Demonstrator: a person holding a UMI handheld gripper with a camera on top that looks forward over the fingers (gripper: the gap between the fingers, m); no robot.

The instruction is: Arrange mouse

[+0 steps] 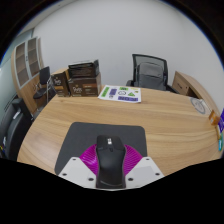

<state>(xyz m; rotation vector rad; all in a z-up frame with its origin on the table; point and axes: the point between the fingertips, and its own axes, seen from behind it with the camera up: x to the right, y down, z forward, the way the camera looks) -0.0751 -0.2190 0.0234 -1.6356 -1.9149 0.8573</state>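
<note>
A black computer mouse (110,161) sits between my gripper's two fingers, with the magenta pads (93,157) pressed against both of its sides. My gripper (111,166) is shut on the mouse and holds it over the near edge of a dark grey mouse mat (85,135) on the wooden table (170,125). The mouse's wheel end points away from me.
A green and white sheet (121,95) lies at the table's far side. Cardboard boxes (80,78) stand at the far left. A mesh office chair (148,72) stands behind the table, another chair (40,88) at the left. Small items (217,120) sit at the right edge.
</note>
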